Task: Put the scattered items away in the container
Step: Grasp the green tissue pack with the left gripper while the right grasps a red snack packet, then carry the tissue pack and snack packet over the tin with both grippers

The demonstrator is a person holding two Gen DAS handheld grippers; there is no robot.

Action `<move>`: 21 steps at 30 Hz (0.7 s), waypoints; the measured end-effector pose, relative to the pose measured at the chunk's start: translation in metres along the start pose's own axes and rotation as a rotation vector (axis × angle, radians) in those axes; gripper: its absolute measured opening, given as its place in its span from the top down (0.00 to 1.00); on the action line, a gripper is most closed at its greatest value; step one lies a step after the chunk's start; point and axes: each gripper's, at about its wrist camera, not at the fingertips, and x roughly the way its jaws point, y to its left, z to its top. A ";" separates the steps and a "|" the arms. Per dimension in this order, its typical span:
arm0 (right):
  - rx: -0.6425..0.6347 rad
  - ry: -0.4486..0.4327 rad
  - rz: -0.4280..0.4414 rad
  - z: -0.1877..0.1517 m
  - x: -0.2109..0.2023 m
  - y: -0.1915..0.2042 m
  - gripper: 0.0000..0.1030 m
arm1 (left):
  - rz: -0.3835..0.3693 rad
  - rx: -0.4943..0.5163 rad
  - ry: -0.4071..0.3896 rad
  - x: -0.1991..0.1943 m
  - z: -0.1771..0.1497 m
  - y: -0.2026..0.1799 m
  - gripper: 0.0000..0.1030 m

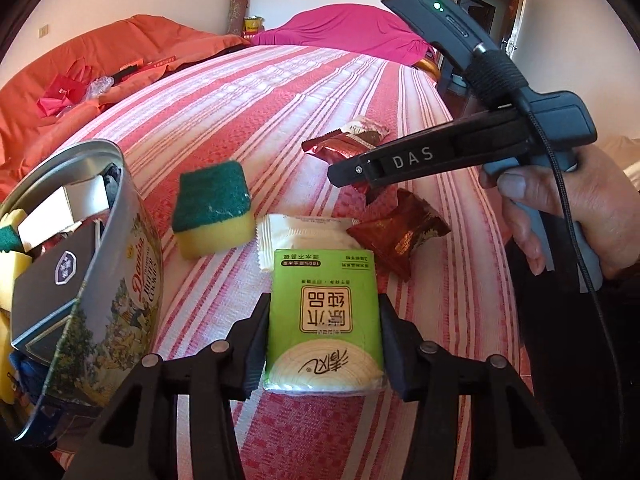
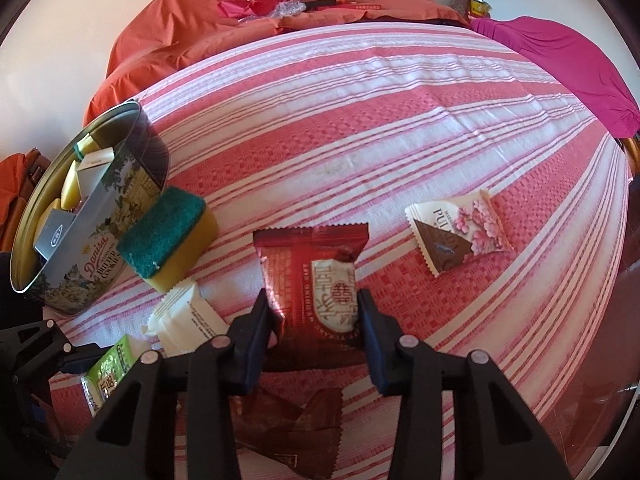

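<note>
A: Broadly, a bed under a pink-and-white striped woven bedspread (image 2: pixel 360 120), carrying everything. Orange bedding (image 2: pixel 200 28) bunched at the far end, magenta cloth (image 2: pixel 560 52) beside it.

B: Next in size?

A: Round metal butter-cookie tin (image 2: pixel 100 248), printed with a country scene, open, standing at the bedspread's left edge. Already holding yellow sponges, white cartons and a grey box.

B: And the loose items?

A: Yellow foam sponge with a green scouring top (image 2: pixel 168 236), lying just beside the tin's wall. Green plastic tissue pack with a wood-ring print (image 1: pixel 324 320), flat on the bedspread. White crinkle-edged sachet (image 1: pixel 304 232) touching the tissue pack's far end. Dark red foil snack packet with a cream label (image 2: pixel 316 280) nearer the middle. Brown translucent wrapper (image 1: pixel 400 236) beside the sachet. White-and-brown sachet with pink blossoms (image 2: pixel 460 232), well apart to the right.

B: Left tool?

A: Left tool (image 1: pixel 324 324) clenched on the green tissue pack, one black pad against each long side; pack resting on the bedspread.

B: Right one?

A: Right tool (image 2: pixel 316 320) clamped on the red foil packet, foil puckered between the pads. Held by a hand (image 1: pixel 560 208) on the grey grip.
</note>
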 end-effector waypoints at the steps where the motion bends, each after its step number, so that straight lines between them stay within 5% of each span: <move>1: 0.003 -0.008 0.000 0.001 -0.001 0.000 0.59 | 0.007 0.004 -0.010 -0.002 0.001 0.000 0.50; 12: 0.148 -0.130 0.025 0.011 -0.026 -0.033 0.59 | 0.061 -0.045 -0.130 -0.030 0.016 0.022 0.50; 21: 0.093 -0.179 0.041 0.020 -0.029 -0.014 0.59 | 0.101 -0.083 -0.182 -0.045 0.021 0.041 0.50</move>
